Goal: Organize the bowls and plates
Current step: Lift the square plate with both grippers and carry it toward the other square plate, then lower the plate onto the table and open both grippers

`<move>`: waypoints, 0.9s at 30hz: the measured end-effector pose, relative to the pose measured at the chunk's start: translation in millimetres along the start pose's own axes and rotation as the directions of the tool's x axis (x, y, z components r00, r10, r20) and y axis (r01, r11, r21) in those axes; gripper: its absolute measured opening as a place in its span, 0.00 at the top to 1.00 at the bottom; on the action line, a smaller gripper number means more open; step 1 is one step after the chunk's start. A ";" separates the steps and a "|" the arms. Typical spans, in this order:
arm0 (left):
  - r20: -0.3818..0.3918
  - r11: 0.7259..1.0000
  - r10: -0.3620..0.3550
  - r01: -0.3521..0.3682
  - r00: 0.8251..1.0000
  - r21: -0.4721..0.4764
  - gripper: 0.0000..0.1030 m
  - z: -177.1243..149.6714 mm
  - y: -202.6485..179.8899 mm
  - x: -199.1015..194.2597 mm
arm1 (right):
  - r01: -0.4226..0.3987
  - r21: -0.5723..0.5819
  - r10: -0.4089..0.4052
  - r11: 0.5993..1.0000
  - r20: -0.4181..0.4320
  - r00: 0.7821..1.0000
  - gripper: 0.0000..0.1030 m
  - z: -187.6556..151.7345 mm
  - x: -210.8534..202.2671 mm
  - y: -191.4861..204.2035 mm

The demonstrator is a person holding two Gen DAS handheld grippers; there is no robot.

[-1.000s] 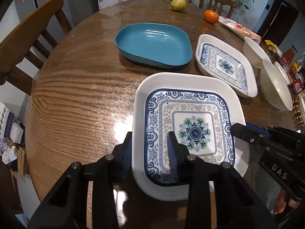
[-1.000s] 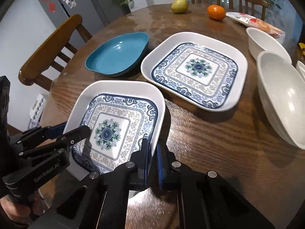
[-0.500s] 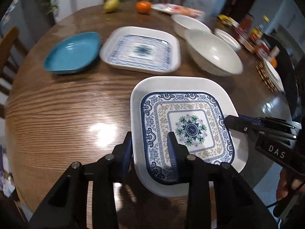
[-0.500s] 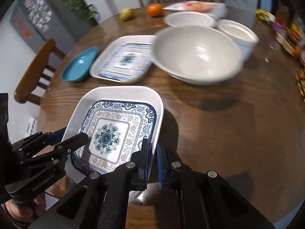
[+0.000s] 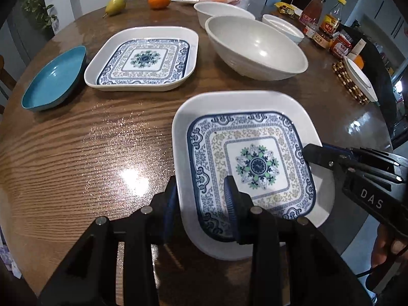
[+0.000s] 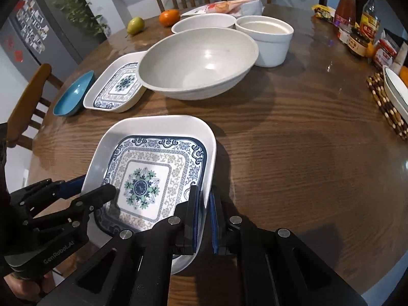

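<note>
Patterned plate [image 5: 252,163], square with rounded corners and a blue-and-white border, is held over the wooden table [image 5: 84,148] in the lower centre of both views; no long axis can be made out, and its face is turned upward. Its near-left rim is clamped between the jaws of the left gripper [image 5: 201,204], one finger outside the rim and one on the patterned face. Its right rim is pinched by the narrow jaws of the right gripper [image 6: 204,204], which enters the left view from the right edge. Both grippers are pointed across the table. A matching second plate [image 5: 142,58] is seen in the upper left, beside a blue dish [image 5: 53,79]. A large white bowl [image 5: 255,48] is placed at upper centre.
</note>
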State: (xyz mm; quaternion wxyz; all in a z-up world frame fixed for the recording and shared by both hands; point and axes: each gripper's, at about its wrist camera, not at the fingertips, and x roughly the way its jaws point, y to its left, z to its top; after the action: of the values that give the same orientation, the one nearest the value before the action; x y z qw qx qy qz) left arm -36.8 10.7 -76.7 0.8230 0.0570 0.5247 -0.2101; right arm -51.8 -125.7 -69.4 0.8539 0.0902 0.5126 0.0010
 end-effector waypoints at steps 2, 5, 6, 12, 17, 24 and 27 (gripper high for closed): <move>0.003 1.000 0.011 -0.011 1.000 -0.001 0.68 0.9 1.7 0.5 | -0.006 -0.001 0.006 1.000 0.001 1.000 0.90 1.3 1.9 -0.8; 0.014 1.000 0.028 -0.028 0.999 -0.010 0.68 5.4 5.8 2.6 | -0.013 -0.013 0.013 1.000 0.002 1.000 0.90 6.0 5.7 2.0; 0.015 0.999 0.032 -0.032 0.999 -0.011 0.68 6.4 7.1 2.8 | -0.016 -0.016 0.016 1.000 0.002 1.000 0.90 7.3 7.6 3.1; 0.021 0.999 0.042 -0.041 0.999 -0.018 0.68 12.7 11.7 4.4 | -0.014 -0.028 0.015 0.999 0.008 1.000 0.90 13.2 14.0 3.9; 0.023 0.999 0.038 -0.037 0.999 -0.016 0.65 13.8 12.5 3.8 | -0.018 -0.014 0.018 1.000 0.001 1.000 0.90 15.6 17.8 -0.6; 0.052 0.998 0.039 -0.036 0.998 -0.053 0.27 11.2 30.3 -14.6 | -0.014 -0.026 0.014 1.000 0.007 1.000 0.79 14.1 4.0 -6.6; 0.062 0.993 0.048 -0.041 0.997 -0.110 0.16 7.6 54.8 -26.3 | -0.044 -0.002 0.044 0.999 0.034 0.998 0.62 13.4 -9.8 -13.0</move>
State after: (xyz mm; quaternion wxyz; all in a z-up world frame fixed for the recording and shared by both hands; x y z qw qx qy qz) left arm -17.7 65.5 -56.9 0.8458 0.0169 0.5073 -0.1644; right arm -45.9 -141.6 -56.7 0.8623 0.1010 0.4958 0.0183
